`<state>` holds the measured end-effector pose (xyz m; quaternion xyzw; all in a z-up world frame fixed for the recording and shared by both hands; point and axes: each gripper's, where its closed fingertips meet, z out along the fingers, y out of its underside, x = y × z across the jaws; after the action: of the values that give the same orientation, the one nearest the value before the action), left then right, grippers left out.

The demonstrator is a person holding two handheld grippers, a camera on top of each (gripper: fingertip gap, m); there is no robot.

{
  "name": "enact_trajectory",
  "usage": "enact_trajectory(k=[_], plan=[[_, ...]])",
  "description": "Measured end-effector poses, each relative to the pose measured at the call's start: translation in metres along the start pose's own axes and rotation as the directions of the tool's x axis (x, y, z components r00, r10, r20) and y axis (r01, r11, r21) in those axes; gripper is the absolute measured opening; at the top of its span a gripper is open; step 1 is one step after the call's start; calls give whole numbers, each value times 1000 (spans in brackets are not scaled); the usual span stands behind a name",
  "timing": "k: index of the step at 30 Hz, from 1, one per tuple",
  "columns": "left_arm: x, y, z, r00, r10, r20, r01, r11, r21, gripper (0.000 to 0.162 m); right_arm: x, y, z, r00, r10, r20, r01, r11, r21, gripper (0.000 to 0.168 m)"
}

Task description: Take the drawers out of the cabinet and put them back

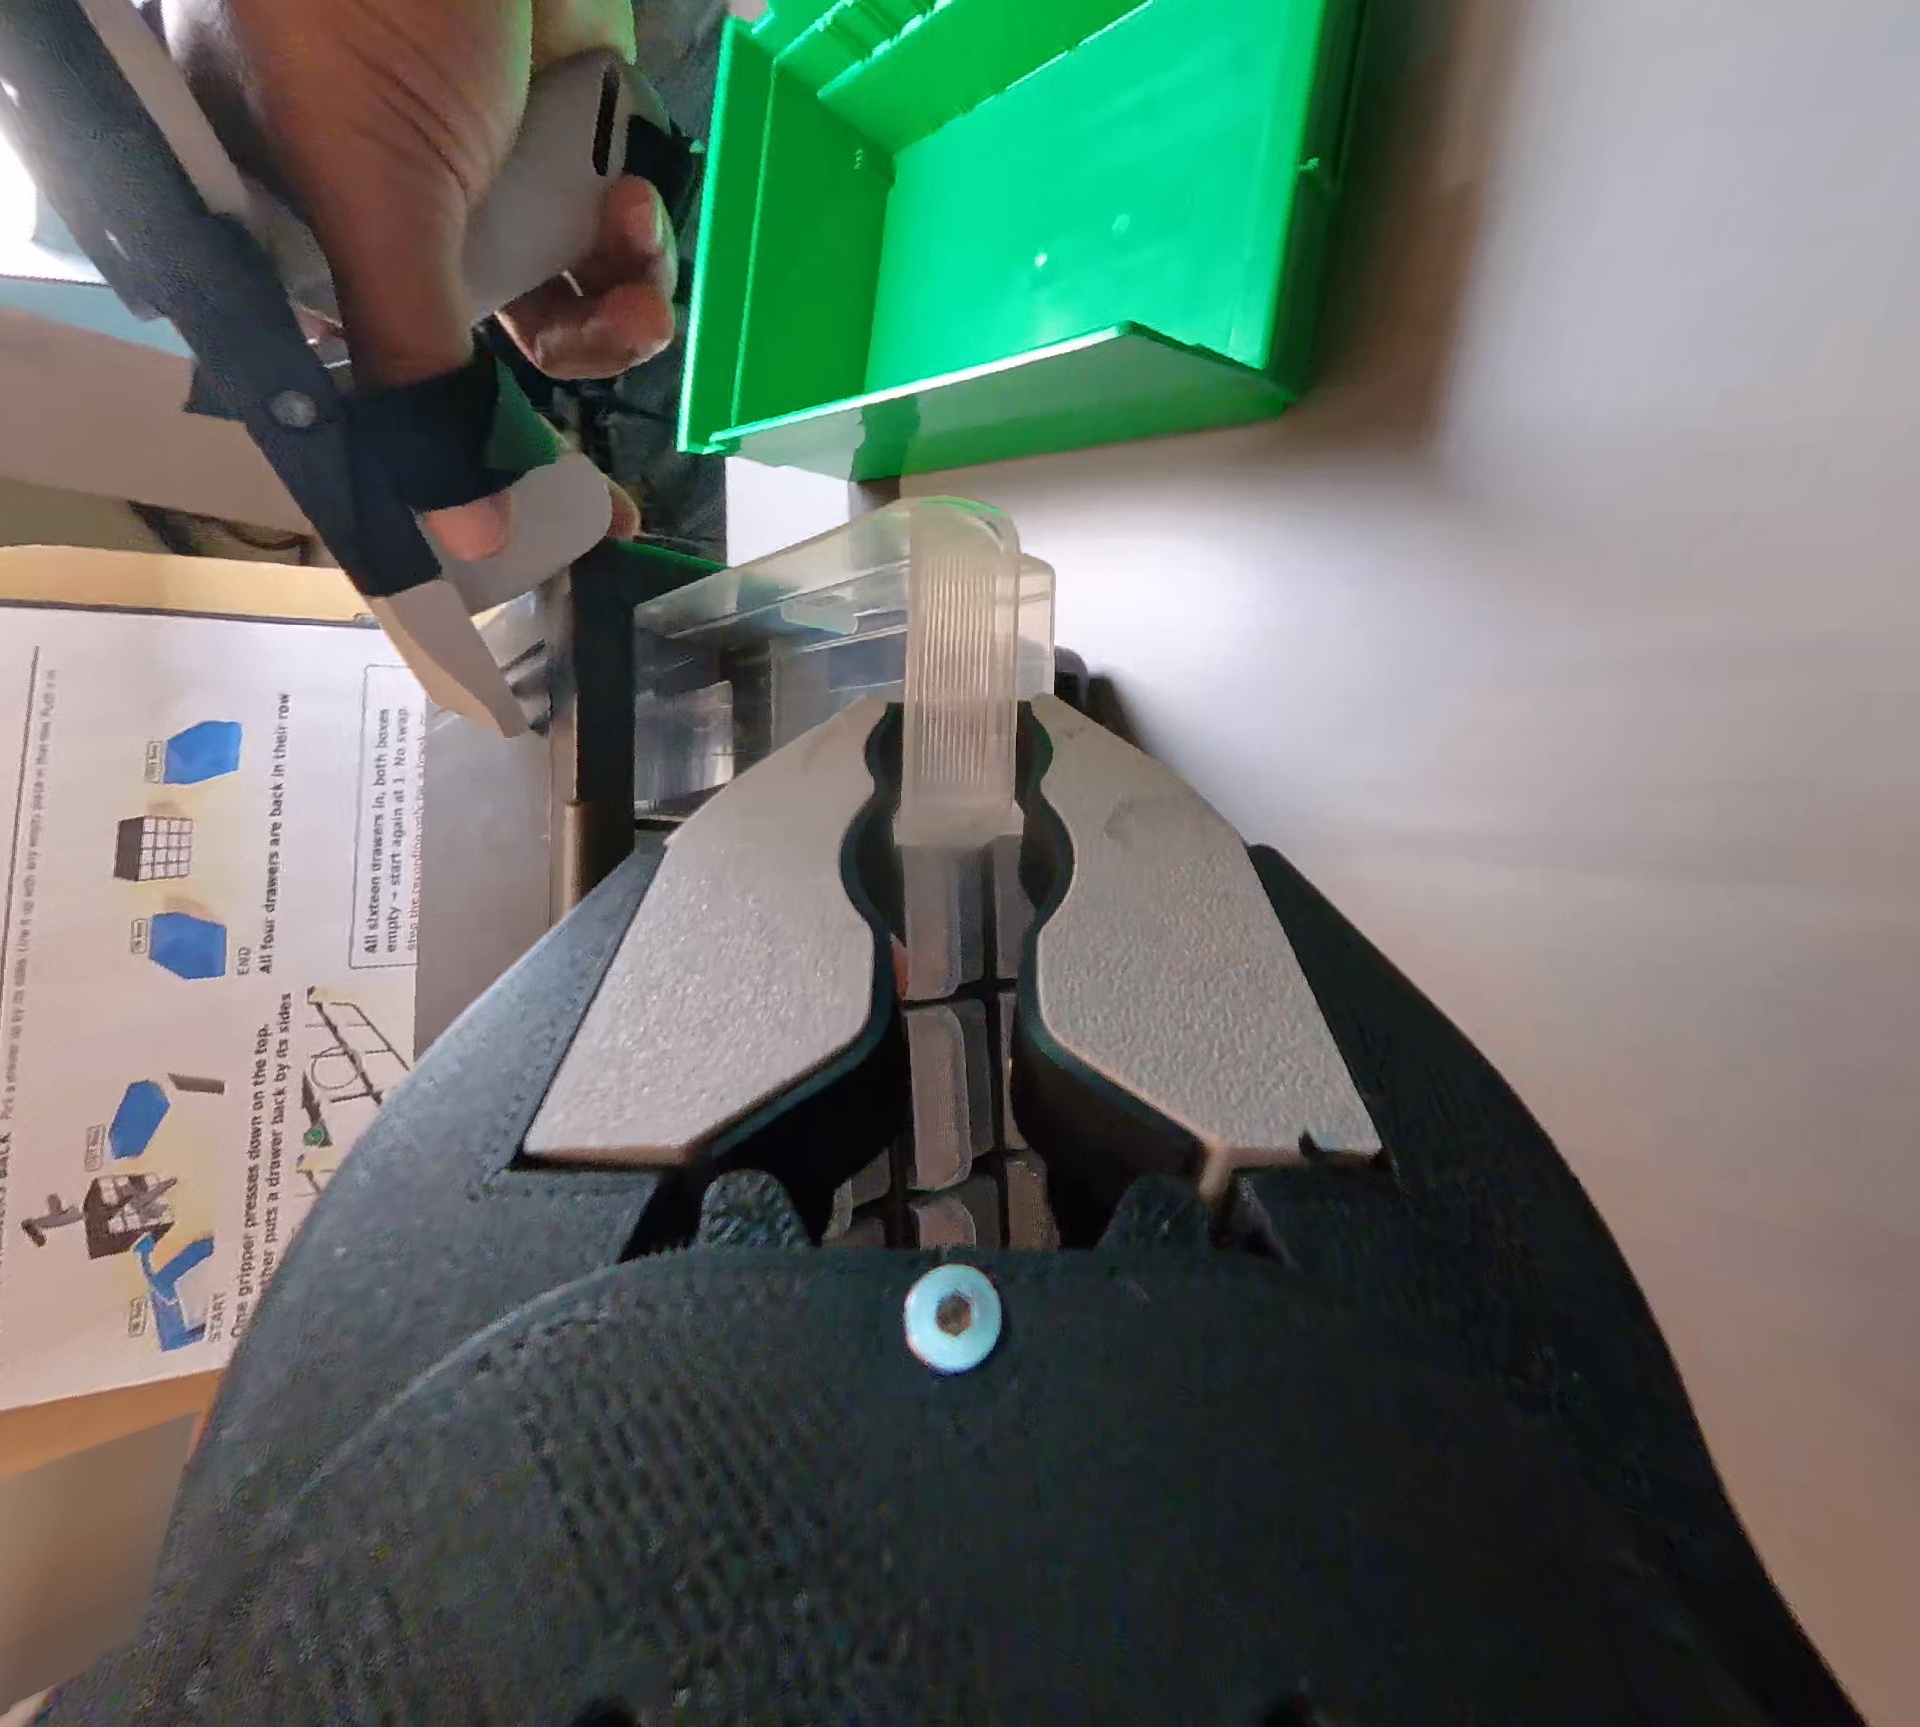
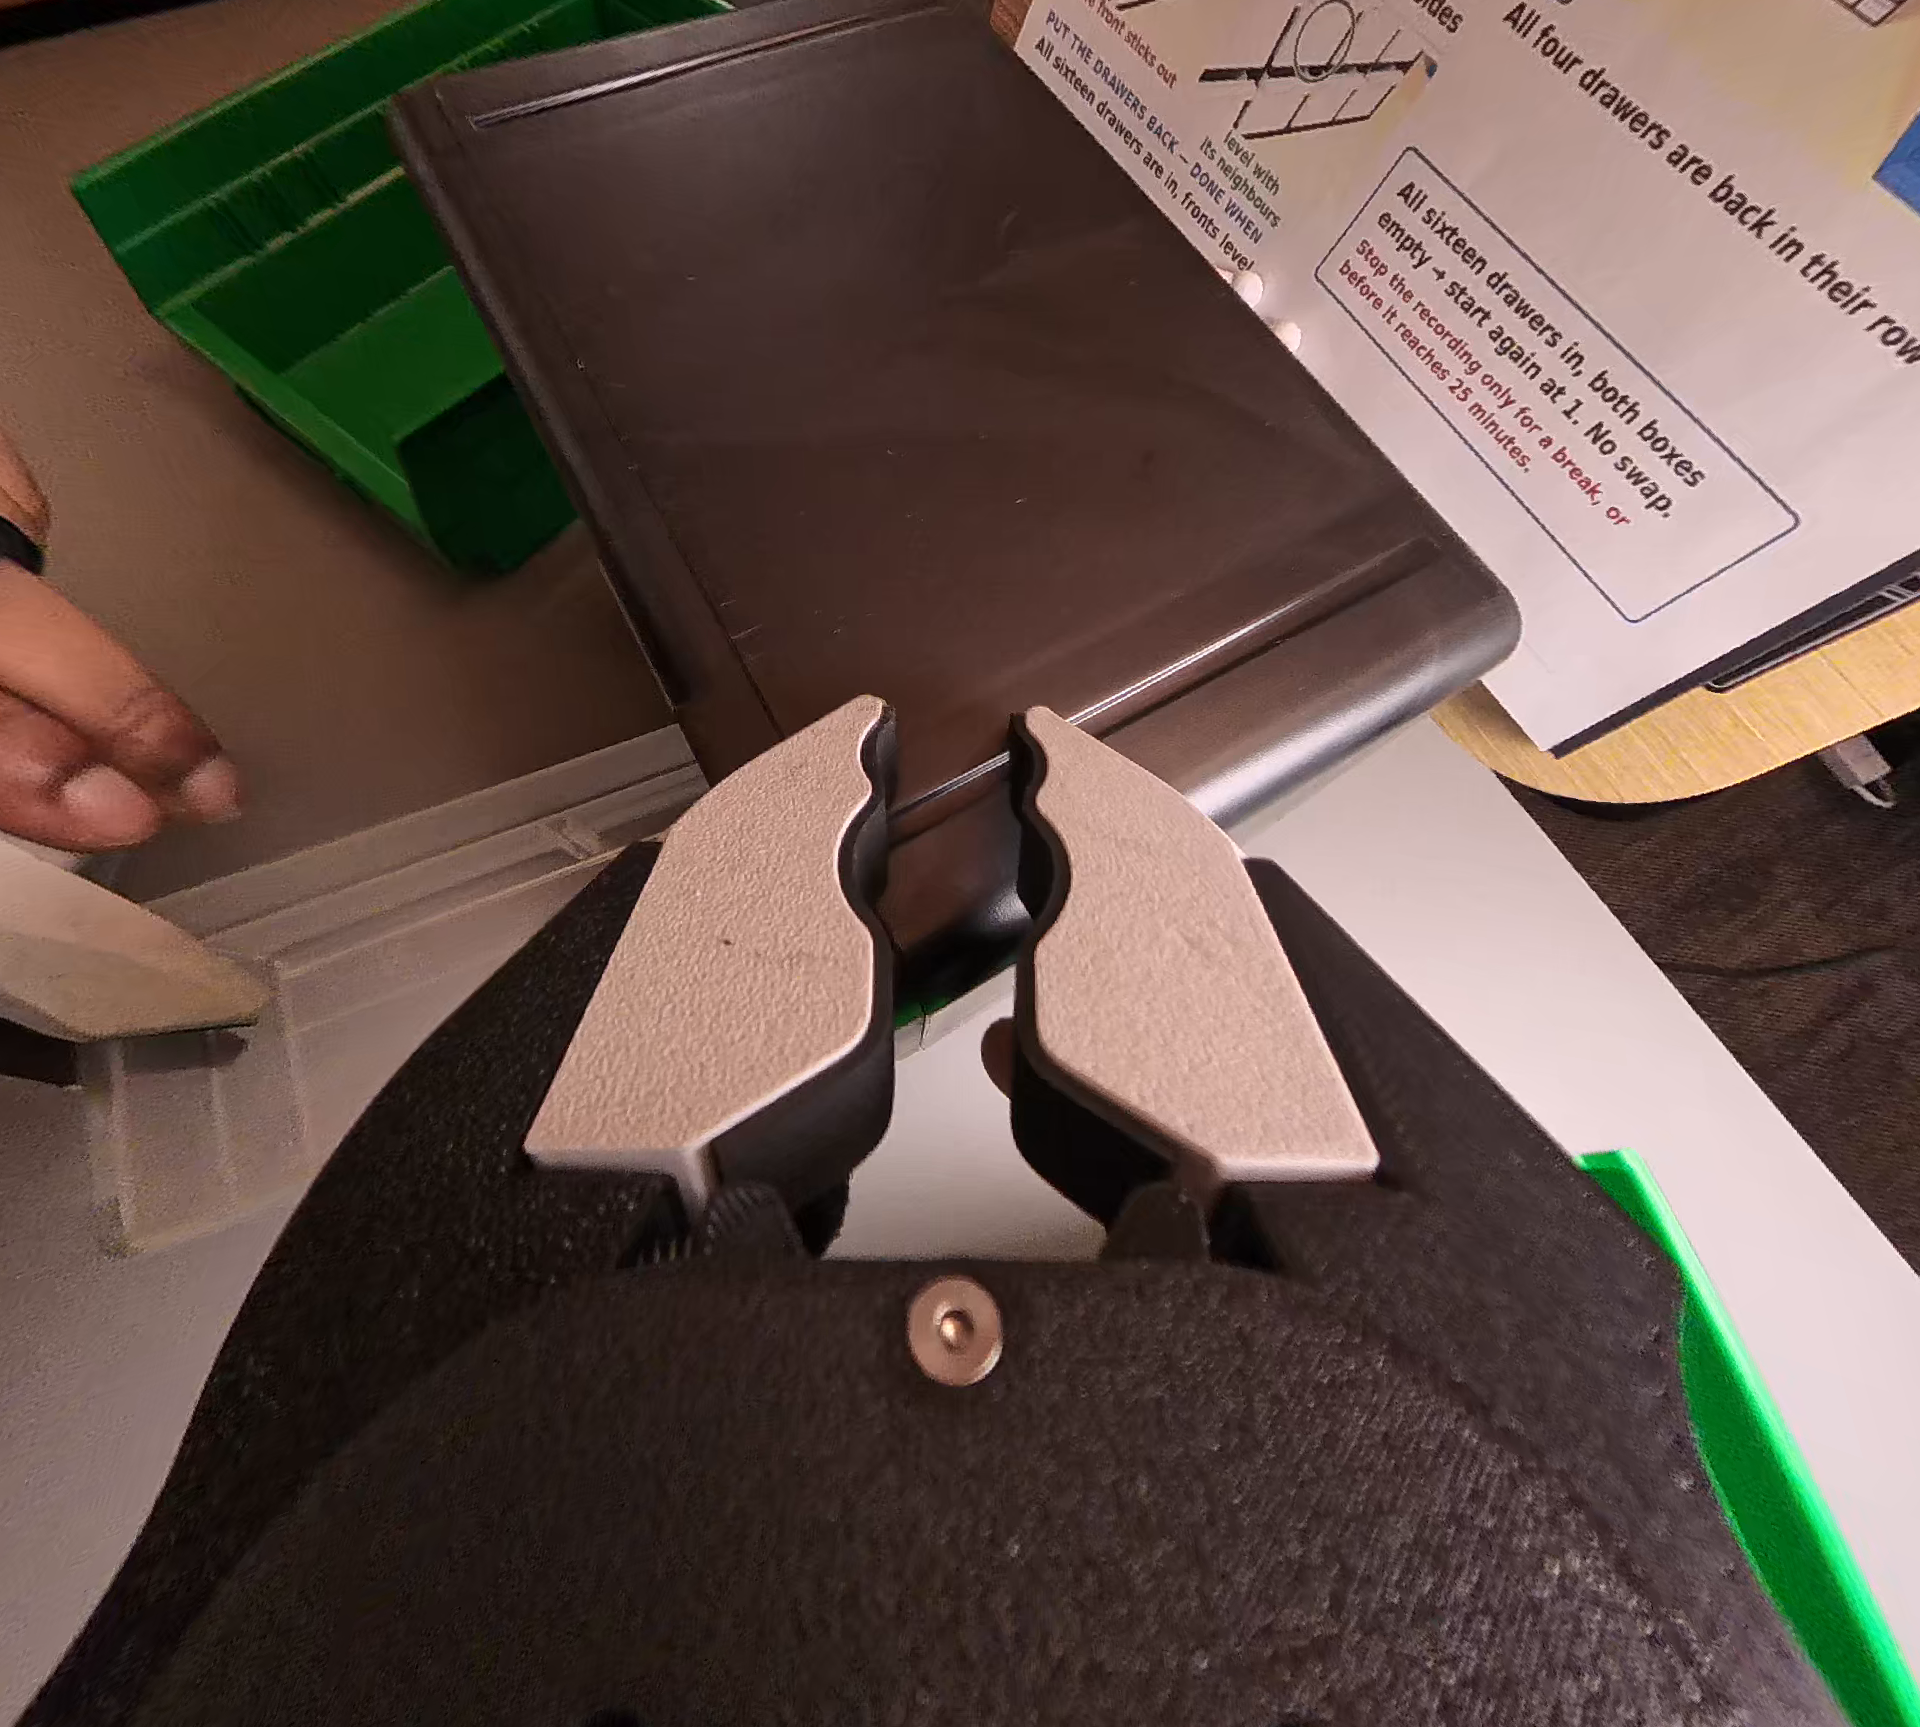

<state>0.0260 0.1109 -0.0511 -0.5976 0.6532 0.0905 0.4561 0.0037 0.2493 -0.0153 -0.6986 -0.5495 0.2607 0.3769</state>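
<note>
White table; left gripper grasping clear drawer handle; right gripper released, seemingly on cabinet.

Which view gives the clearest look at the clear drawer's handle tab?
The left wrist view: the ribbed handle tab of the clear drawer stands centred between the left gripper fingers, which close on it. The right wrist view catches only the drawer blurred at its left edge, its tab hidden by the left gripper.

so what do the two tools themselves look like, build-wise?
Both match: the left tool and right tool each have two flat, textured grey fingers with wavy black-lined inner edges, on a rough black printed body with one silver screw. A black strap loops one finger of the person's hand.
</note>
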Motion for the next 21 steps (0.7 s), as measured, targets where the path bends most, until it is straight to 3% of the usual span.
enact_trajectory(k=[1, 6, 9, 11, 15, 17, 21], plan=[[-3, 1, 5, 1000, -6, 25, 7, 1000, -4, 20, 0, 0, 0, 1000, 7, 8, -7, 1000, 3, 20], [-39, 15, 38, 971, -79, 225, 80, 997, 3, 23, 0, 0, 1, 1000, 9, 23, -9, 1000, 1, 20], [-63, 37, 47, 915, -166, 369, 199, 979, -53, 28, 0, 0, 0, 1000, 3, 0, -3, 1000, 3, 20], [-65, 37, 48, 881, -228, 415, 257, 966, -12, 29, -1, 0, -1, 1000, 1, -14, -1, 1000, 16, 19], [-60, 24, 32, 823, -172, 542, 162, 985, 67, 14, -1, 2, -2, 999, 28, -16, -27, 998, 56, 19], [-49, 16, 29, 825, -165, 541, 121, 986, 116, 0, -1, 2, -2, 999, 42, -12, -41, 997, 68, 19], [-56, 23, 47, 817, -213, 536, 196, 977, 91, 0, -1, 1, -2, 998, 55, -15, -54, 997, 59, 19]])
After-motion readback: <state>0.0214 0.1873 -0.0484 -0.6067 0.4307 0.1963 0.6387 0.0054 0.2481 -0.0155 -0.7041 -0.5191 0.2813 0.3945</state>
